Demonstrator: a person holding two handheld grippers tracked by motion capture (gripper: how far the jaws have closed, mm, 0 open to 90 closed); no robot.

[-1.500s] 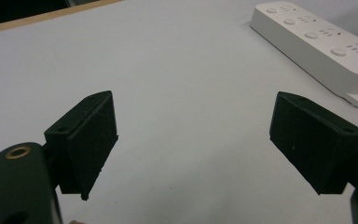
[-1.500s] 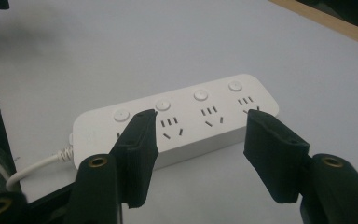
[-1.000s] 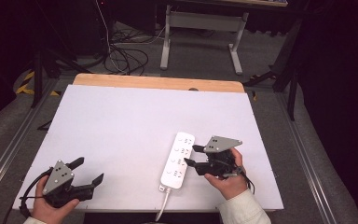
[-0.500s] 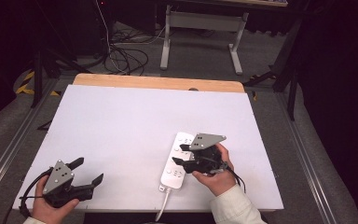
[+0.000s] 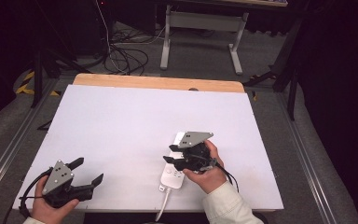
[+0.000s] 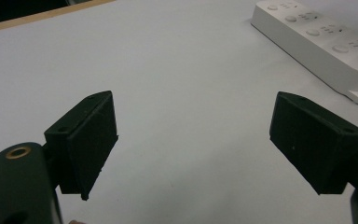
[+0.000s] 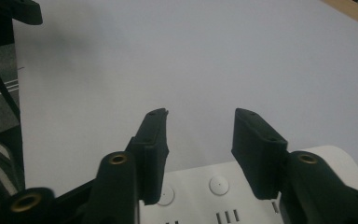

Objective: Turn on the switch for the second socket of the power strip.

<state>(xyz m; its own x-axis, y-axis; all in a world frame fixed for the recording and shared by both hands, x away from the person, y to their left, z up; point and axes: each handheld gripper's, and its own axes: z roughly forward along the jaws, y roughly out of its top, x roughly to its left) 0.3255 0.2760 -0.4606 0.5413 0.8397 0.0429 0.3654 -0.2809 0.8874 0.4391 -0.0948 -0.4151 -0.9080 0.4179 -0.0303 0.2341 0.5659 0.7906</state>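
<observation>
A white power strip [image 5: 172, 176] lies on the white table top [image 5: 121, 121], right of centre near the front edge. My right gripper [image 5: 171, 162] hovers across it, pointing left and open, with nothing between its fingers. In the right gripper view the right gripper [image 7: 200, 116] has its jaws moderately apart, above the strip's [image 7: 214, 186] button end. My left gripper [image 5: 87, 171] rests at the front left corner, wide open and empty. In the left gripper view the left gripper [image 6: 193, 116] faces bare table, and the power strip [image 6: 317, 32] sits far off at the upper right.
The strip's white cord [image 5: 163, 205] runs off the table's front edge. A wooden strip [image 5: 158, 83] borders the far side. Behind it, cables [image 5: 126, 56] lie on the floor beside a metal stand [image 5: 200, 28]. Rails run along both sides of the table.
My right gripper has shifted left from the strip's right side to above it. The left gripper has not moved.
</observation>
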